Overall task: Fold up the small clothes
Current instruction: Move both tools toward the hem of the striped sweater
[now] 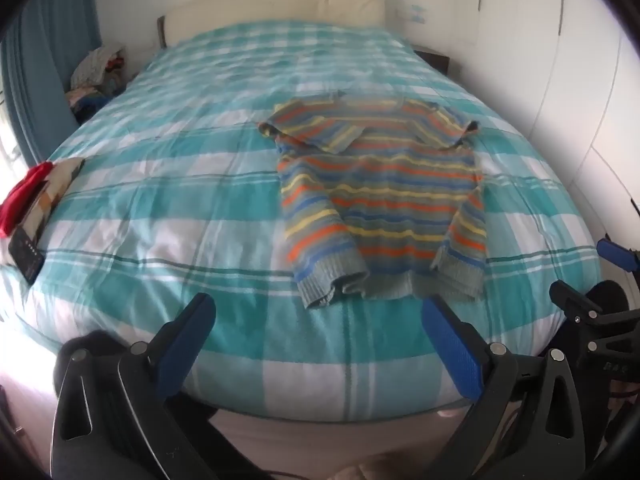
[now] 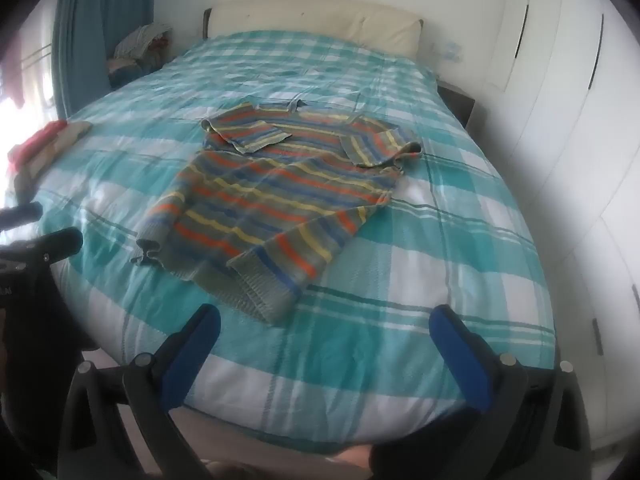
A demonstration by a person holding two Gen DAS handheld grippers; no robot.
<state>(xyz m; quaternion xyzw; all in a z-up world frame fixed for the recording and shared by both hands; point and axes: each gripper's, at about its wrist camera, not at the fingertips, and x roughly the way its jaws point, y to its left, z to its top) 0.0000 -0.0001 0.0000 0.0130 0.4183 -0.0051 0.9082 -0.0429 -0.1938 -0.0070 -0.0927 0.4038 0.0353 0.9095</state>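
A small striped knit sweater (image 1: 380,200) lies flat on the teal plaid bed cover (image 1: 160,208), both sleeves folded in over the body, hem toward me. It also shows in the right wrist view (image 2: 280,196). My left gripper (image 1: 316,320) is open and empty, hovering over the bed's near edge, just short of the hem. My right gripper (image 2: 324,328) is open and empty, near the foot of the bed, below the sweater's lower right sleeve cuff. The right gripper's fingers (image 1: 576,304) show at the right edge of the left wrist view.
A folded pile with a red garment (image 1: 28,196) and a dark phone-like object (image 1: 26,256) lies at the bed's left edge. A heap of clothes (image 1: 100,72) sits beside the bed at far left. White wardrobe doors (image 2: 560,120) stand on the right. A cream headboard (image 2: 312,20) is behind.
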